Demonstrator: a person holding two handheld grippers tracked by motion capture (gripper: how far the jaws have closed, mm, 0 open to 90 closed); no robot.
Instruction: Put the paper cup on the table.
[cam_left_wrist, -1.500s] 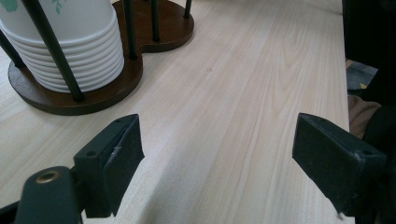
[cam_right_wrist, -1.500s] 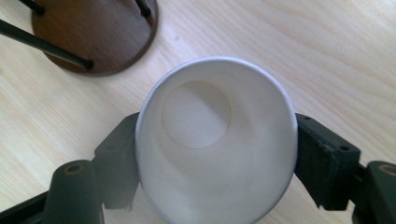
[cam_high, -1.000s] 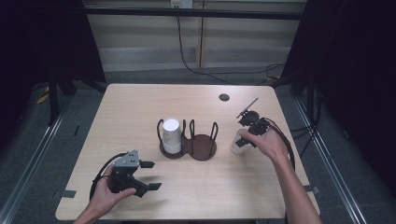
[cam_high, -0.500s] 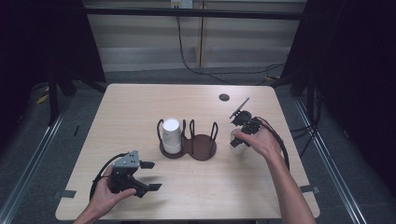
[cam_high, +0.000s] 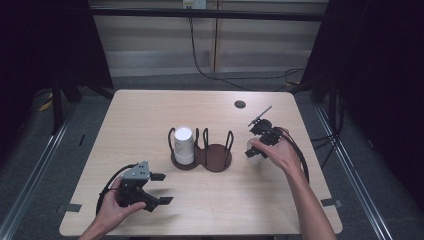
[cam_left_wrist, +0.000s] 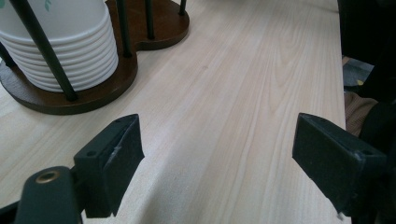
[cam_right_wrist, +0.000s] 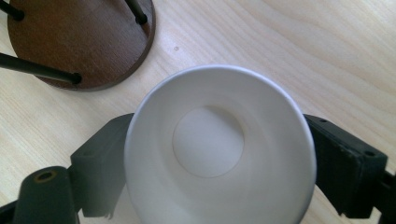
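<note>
A lab-style recording bay: a bare light-wood table (cam_high: 150, 125) stands alone between black curtains (cam_high: 55, 45) on a grey floor with metal rails (cam_high: 30, 165), tape marks (cam_high: 70, 207), and cables (cam_high: 200, 55) running to a wall outlet (cam_high: 194, 4).

White paper cup (cam_right_wrist: 217, 154) stands upright, mouth up, beside the cup holder (cam_right_wrist: 79, 44).

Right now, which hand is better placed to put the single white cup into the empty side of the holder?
Right: the right gripper has the cup between its jaws, beside the holder. The left gripper is open, nearer the person.
</note>
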